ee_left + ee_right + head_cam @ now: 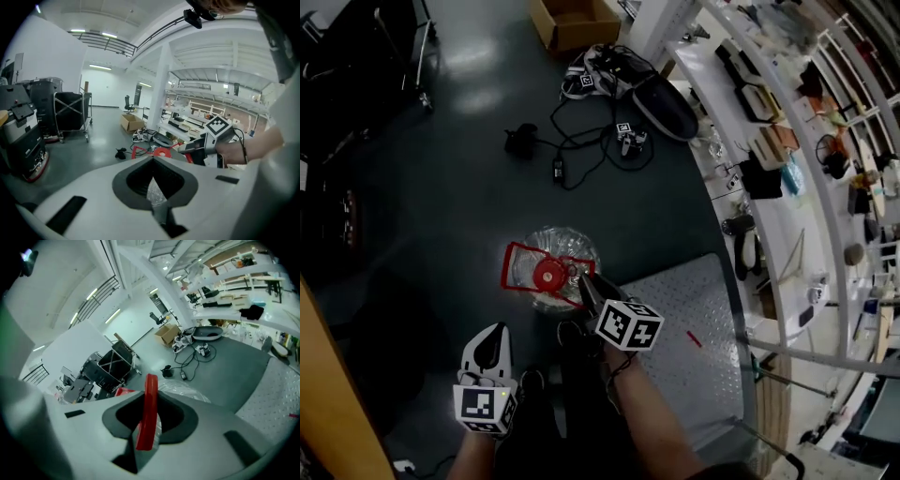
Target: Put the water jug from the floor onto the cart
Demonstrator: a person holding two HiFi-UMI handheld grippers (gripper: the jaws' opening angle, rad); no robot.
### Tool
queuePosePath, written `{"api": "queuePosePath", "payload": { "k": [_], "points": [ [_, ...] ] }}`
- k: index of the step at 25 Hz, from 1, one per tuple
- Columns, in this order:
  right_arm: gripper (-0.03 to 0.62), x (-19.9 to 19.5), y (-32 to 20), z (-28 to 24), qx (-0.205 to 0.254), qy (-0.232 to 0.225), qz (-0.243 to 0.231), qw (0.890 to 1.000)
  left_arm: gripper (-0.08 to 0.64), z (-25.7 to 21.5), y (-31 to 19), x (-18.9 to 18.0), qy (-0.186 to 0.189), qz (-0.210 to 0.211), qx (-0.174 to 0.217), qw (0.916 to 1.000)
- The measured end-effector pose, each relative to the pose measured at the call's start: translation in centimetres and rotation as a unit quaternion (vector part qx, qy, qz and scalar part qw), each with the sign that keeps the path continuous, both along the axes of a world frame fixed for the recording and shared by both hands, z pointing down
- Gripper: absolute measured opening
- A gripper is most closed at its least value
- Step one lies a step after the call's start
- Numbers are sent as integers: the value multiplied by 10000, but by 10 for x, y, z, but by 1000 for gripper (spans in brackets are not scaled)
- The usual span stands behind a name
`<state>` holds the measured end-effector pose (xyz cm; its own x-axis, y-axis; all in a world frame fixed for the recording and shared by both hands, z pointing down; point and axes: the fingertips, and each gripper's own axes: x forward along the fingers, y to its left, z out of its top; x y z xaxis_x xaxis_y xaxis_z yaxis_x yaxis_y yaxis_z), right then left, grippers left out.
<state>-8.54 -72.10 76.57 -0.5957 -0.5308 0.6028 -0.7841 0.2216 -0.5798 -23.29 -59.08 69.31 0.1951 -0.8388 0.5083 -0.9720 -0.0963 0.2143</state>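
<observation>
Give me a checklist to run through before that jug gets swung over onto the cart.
1. Right gripper shut on the red handle: ok.
2. Red cap seated on the water jug: ok.
3. Left gripper empty, jaws together, apart from the jug: ok.
4. Cart deck beside the jug has bare room, with only a small red mark on it: ok.
5. Jug bottom clear of the floor: cannot tell.

Dark glossy floor (pixel 459 178), cardboard box (pixel 575 21), cluttered white shelves (pixel 800 202)
</observation>
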Motion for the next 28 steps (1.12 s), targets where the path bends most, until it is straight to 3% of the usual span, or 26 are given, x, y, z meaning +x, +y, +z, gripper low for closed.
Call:
{"api": "queuePosePath", "payload": {
  "k": [4,10,14,18,23,28],
  "points": [
    [64,-3,22,-64,244,-287,-145,9992,5,-38,26,0,35,46,134,9999],
    [64,4,81,-142,620,-205,-626,9959,5,-104,58,-11,-143,339,591,9976],
    [64,12,133,-170,752,-195,-598,9952,5,-127,84,-19,-265,594,807,9946],
    [64,36,185,-182,757,-217,-196,9967,5,-135,109,-12,-152,910,867,9920],
    [64,58,249,-177,348,-459,522,9970,5,-123,135,-4,45,1520,618,9864],
    [66,118,298,-172,149,-539,1294,9900,5,-115,141,42,122,2107,469,9764]
  ]
}}
